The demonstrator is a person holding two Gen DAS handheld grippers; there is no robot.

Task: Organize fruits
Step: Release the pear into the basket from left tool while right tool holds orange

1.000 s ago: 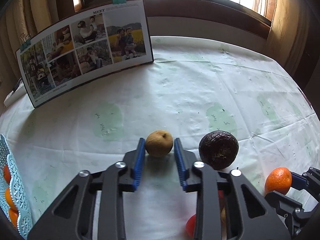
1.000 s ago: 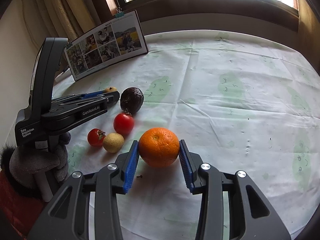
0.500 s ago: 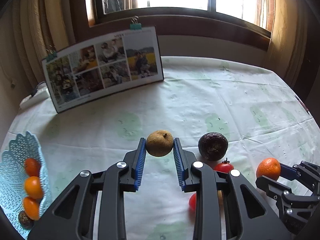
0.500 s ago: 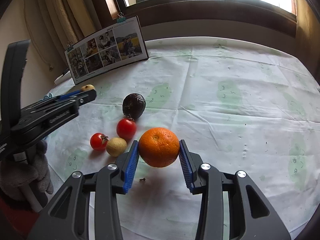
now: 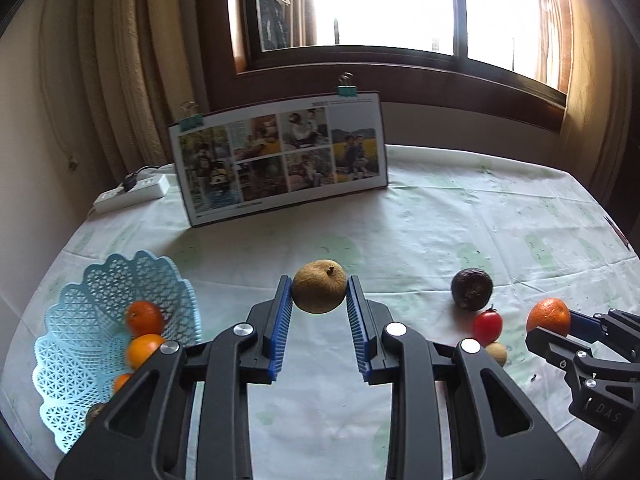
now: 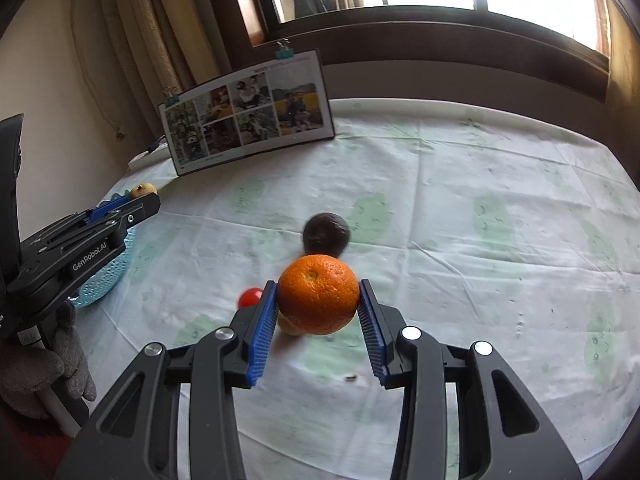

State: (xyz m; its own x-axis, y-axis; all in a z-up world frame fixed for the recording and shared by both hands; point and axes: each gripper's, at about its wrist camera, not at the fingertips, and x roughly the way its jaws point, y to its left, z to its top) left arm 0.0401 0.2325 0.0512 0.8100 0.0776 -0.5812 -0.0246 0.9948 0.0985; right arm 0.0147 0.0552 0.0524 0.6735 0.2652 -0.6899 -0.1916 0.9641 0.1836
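My left gripper (image 5: 319, 293) is shut on a small brown round fruit (image 5: 319, 286), held above the table. A light blue lattice basket (image 5: 96, 300) sits at the left with several oranges (image 5: 144, 317) in it. My right gripper (image 6: 318, 300) is shut on a large orange (image 6: 318, 293), lifted over the cloth. On the table lie a dark wrinkled fruit (image 5: 472, 289), a red tomato (image 5: 487, 325) and a pale yellow fruit (image 5: 497, 353). A second tomato (image 6: 250, 297) shows beside the right gripper's left finger. The left gripper (image 6: 138, 196) appears at the left in the right wrist view.
A photo board (image 5: 280, 160) held by binder clips stands at the back of the table. A white power strip (image 5: 132, 194) lies behind it at the left. A gloved hand (image 6: 48, 364) holds the left gripper. The table (image 5: 460, 216) wears a pale cloth with green patches.
Both grippers have risen off the table with their fruits. The left gripper has pulled back and left, bringing the blue basket into fuller view. The right gripper has swung left over the loose fruits.
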